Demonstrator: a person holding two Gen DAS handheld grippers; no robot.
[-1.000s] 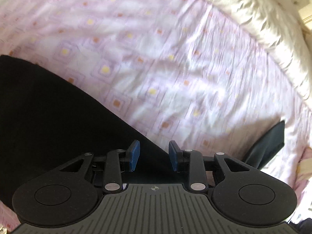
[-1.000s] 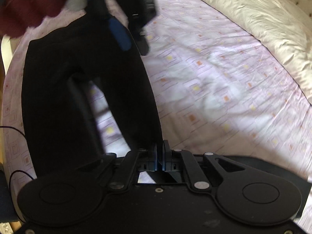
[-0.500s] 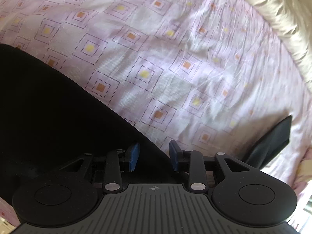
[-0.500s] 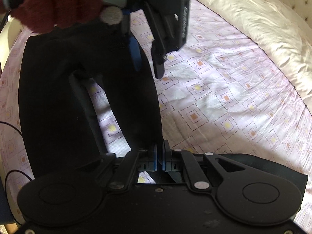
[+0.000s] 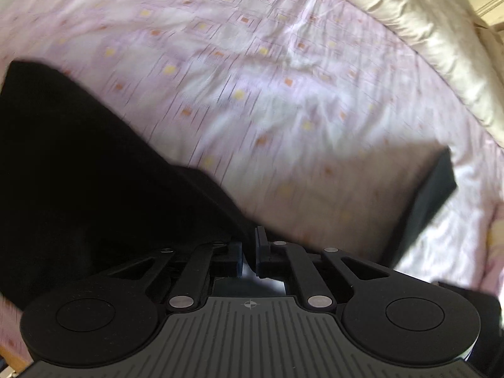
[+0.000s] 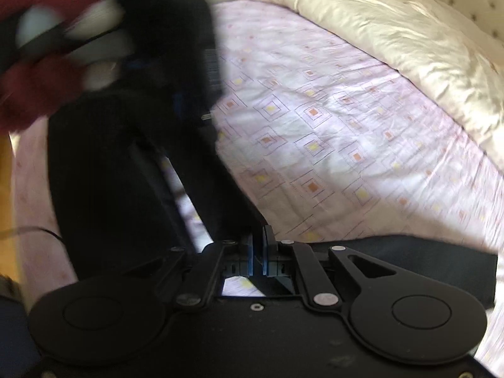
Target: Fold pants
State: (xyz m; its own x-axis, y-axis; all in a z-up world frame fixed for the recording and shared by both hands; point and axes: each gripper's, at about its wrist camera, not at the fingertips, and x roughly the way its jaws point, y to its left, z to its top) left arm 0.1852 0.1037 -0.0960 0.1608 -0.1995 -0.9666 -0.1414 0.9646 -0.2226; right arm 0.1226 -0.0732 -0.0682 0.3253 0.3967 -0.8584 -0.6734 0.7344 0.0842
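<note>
Starting at the left of our left wrist view, the black pants (image 5: 78, 170) fill the lower left and run up to the fingers of our left gripper (image 5: 249, 245). Those fingers have just been closing and now stand pressed together with the pants' edge pinched between them. Ahead of the fingers and to their right lies the pink bedsheet (image 5: 267, 94) with its small square pattern, blurred in this view. Further right, beyond the fingers, a dark fabric end (image 5: 431, 195) lifts off the sheet, and the cream duvet (image 5: 409, 31) curves along the far edge of the bed.

In our right wrist view, the far left shows a hand in a dark red glove (image 6: 34, 94), blurred, carrying the left gripper (image 6: 189, 100) above the pants (image 6: 104, 170). The pants spread from there down to the fingers of our right gripper (image 6: 260, 249), with both legs visible and a strip of sheet between them. The right fingers are nearly together and clamp the black fabric at their tips. To the right of these fingers the bedsheet (image 6: 315, 132) lies open, a dark band of fabric (image 6: 425, 252) runs just beside the gripper body, and the duvet (image 6: 378, 25) is heaped well beyond.
</note>
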